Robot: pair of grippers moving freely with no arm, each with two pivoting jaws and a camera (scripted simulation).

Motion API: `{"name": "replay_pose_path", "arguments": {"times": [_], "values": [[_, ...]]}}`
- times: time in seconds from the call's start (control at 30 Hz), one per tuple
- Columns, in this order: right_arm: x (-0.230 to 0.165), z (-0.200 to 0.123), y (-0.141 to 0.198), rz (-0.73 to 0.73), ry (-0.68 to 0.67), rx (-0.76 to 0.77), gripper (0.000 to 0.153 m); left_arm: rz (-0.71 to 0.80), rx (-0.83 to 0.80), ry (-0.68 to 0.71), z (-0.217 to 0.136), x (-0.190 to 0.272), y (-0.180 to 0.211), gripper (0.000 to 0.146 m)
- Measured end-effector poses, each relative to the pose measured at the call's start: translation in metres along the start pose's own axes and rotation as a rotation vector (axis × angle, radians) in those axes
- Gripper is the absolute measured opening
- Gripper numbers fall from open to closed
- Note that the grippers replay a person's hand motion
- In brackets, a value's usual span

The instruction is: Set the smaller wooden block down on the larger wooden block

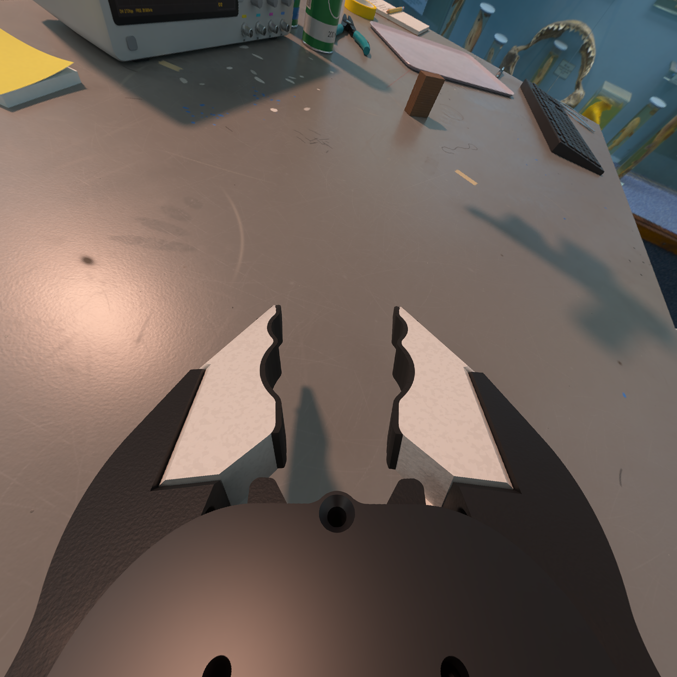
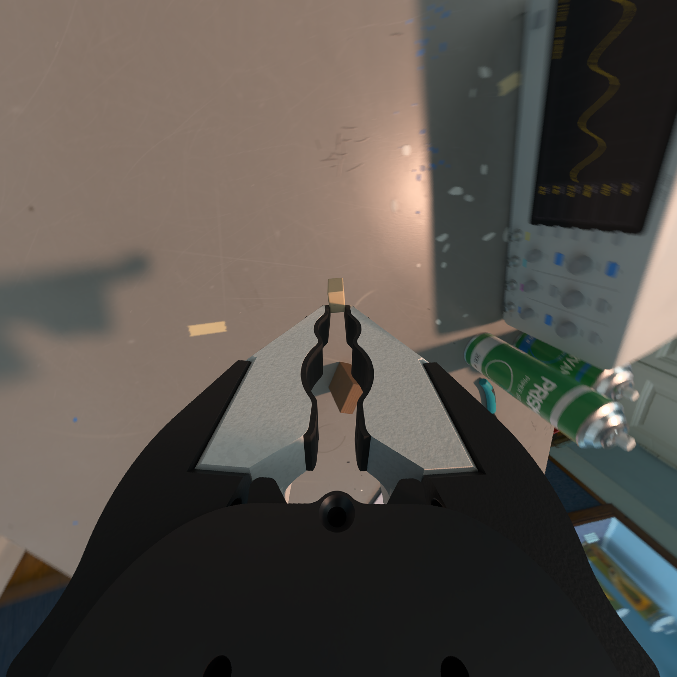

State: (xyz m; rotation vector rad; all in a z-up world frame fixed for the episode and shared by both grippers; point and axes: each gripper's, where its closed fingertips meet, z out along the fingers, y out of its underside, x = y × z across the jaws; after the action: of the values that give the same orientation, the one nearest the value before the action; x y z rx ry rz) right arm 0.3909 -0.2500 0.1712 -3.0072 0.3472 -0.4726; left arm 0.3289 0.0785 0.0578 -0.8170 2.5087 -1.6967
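Note:
In the right wrist view my right gripper is shut on the smaller pale wooden block, pinched at the fingertips and held high above the table. The larger brown wooden block shows far below, through the gap between the fingers. In the left wrist view my left gripper is open and empty, low over the bare grey table. The larger brown block stands upright far ahead to the right, beside a pink mat.
An oscilloscope stands at the far left back, with a green can and teal-handled pliers beside it. A black keyboard lies at the right table edge. A yellow-topped paper stack lies far left. The oscilloscope and green cans also show on the right.

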Motion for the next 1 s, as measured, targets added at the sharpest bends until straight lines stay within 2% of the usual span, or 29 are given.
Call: {"name": "replay_pose_path", "arguments": {"times": [0.3,0.43,0.5,0.6,0.83,1.0], "values": [[0.073,-0.075,0.042,0.35,0.295,0.324,0.007,0.004,-0.004,-0.01,0.001,-0.001,0.0,0.06],[0.1,-0.09,0.076,0.483,0.423,0.428,0.007,0.005,-0.004,-0.012,0.001,-0.001,0.0,0.06],[0.105,-0.082,0.097,0.528,0.453,0.404,0.007,0.005,-0.004,-0.012,0.001,-0.001,0.0,0.06],[0.101,-0.063,0.115,0.579,0.409,0.392,0.007,0.004,-0.003,-0.012,0.0,-0.001,0.0,0.06],[0.086,-0.016,0.131,0.626,0.283,0.305,0.007,0.003,-0.002,-0.012,0.0,-0.001,0.0,0.06],[0.07,0.019,0.146,0.619,0.209,0.178,0.007,0.003,-0.001,-0.009,0.0,-0.001,0.0,0.06]]}}
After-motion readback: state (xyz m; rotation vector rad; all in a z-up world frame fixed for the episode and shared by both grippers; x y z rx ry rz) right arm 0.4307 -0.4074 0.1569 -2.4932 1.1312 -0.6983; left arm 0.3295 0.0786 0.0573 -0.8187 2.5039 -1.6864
